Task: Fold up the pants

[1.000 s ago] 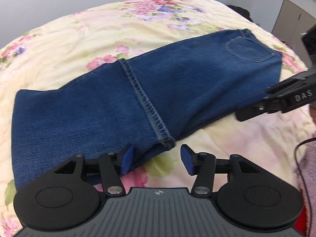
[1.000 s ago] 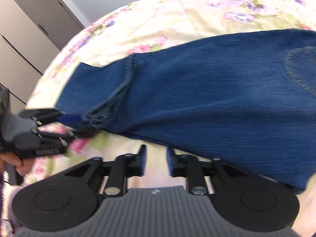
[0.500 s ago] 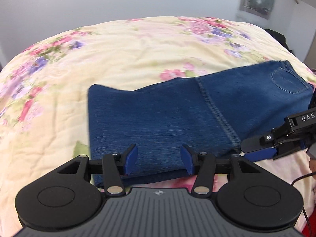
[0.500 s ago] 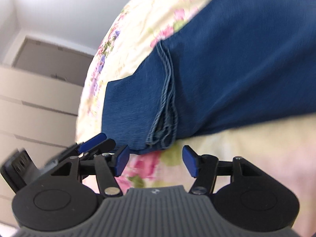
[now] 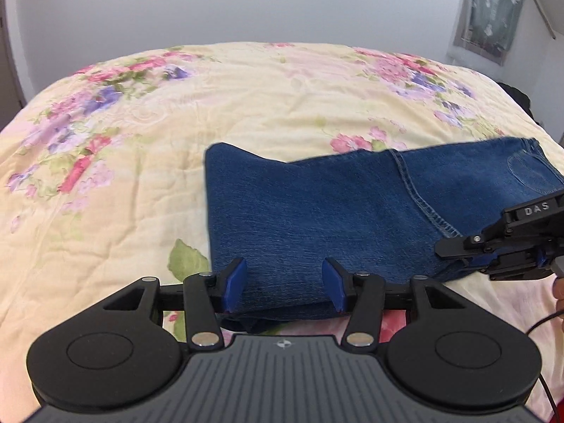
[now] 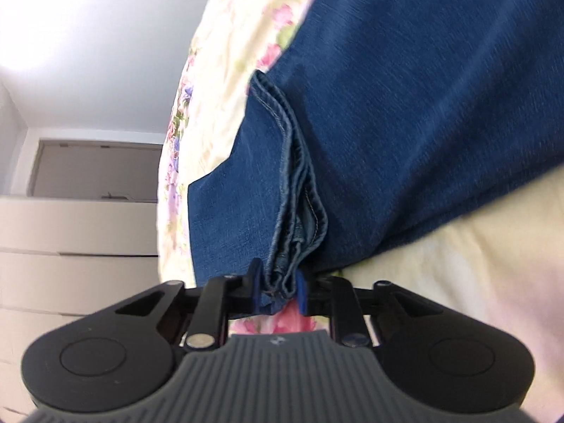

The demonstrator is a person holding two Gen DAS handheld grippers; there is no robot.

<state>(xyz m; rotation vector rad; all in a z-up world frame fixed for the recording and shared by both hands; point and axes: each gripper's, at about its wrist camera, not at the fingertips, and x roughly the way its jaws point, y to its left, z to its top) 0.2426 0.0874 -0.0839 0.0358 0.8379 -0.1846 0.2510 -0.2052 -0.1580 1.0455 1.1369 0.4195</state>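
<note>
Blue jeans (image 5: 335, 211) lie folded on the floral bedspread (image 5: 176, 112), back pocket at the far right. My left gripper (image 5: 285, 283) is open, its blue pads either side of the near folded edge of the jeans. My right gripper (image 6: 276, 290) is shut on the stacked leg hems (image 6: 299, 211) at the near edge. It also shows in the left wrist view (image 5: 493, 250) at the right, clamped on the hem corner.
A grey wall stands behind the bed. White drawers (image 6: 70, 246) and a door (image 6: 95, 169) show at the left of the right wrist view. A hanging cloth (image 5: 490, 10) is on the far wall. A dark object (image 5: 518, 98) sits beyond the bed's right edge.
My right gripper has moved in and shut on the leg hems; it was open half a second ago. My left gripper has moved left along the near edge, still open.
</note>
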